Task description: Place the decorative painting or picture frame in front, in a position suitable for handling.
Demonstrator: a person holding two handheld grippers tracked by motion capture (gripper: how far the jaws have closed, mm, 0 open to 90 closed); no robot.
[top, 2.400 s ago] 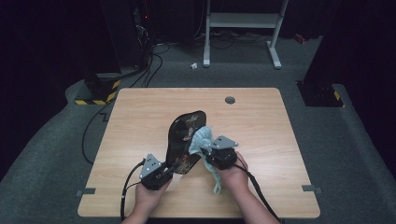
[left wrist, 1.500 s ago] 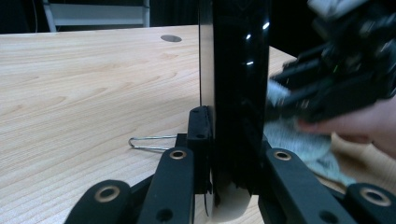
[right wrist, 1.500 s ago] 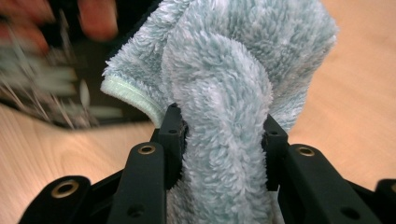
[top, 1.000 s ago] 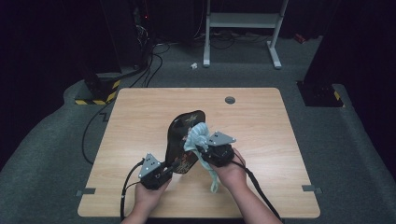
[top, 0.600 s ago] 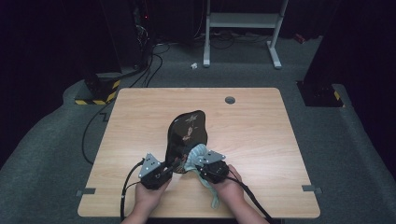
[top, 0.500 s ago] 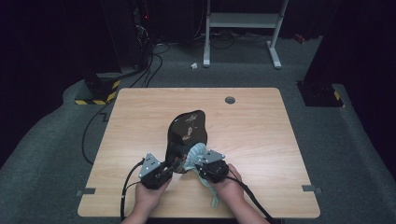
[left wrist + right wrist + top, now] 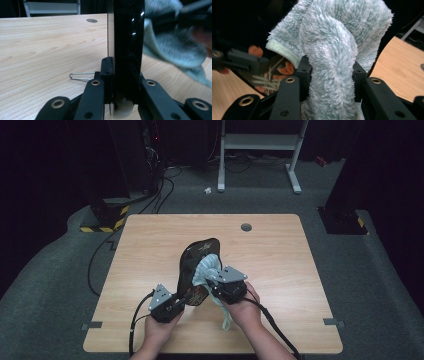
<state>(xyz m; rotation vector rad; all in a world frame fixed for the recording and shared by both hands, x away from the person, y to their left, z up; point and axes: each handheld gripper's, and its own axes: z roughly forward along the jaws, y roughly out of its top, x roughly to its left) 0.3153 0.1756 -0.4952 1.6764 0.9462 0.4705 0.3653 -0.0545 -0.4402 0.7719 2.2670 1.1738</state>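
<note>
A glossy black dish (image 7: 196,255) with an orange pattern stands tilted on edge at the table's near middle. My left gripper (image 7: 187,299) is shut on its near rim; in the left gripper view the dish (image 7: 126,45) rises edge-on between the jaws of that gripper (image 7: 123,83). A fluffy pale blue-green cloth (image 7: 205,268) presses against the dish's right face. My right gripper (image 7: 212,281) is shut on the cloth, and its tail hangs down past the right hand. Up close the cloth (image 7: 337,42) bulges out of the right gripper (image 7: 330,75), with the dark dish (image 7: 247,27) behind it.
The light wooden table (image 7: 150,245) has a round cable hole (image 7: 246,226) near its far edge. A thin wire loop (image 7: 80,76) lies on the wood just left of the dish. Cables and a white frame stand on the floor beyond the table.
The right gripper slid the cloth down the dish toward the person, then back up to the middle of the dish. The left gripper and the dish stayed put.
</note>
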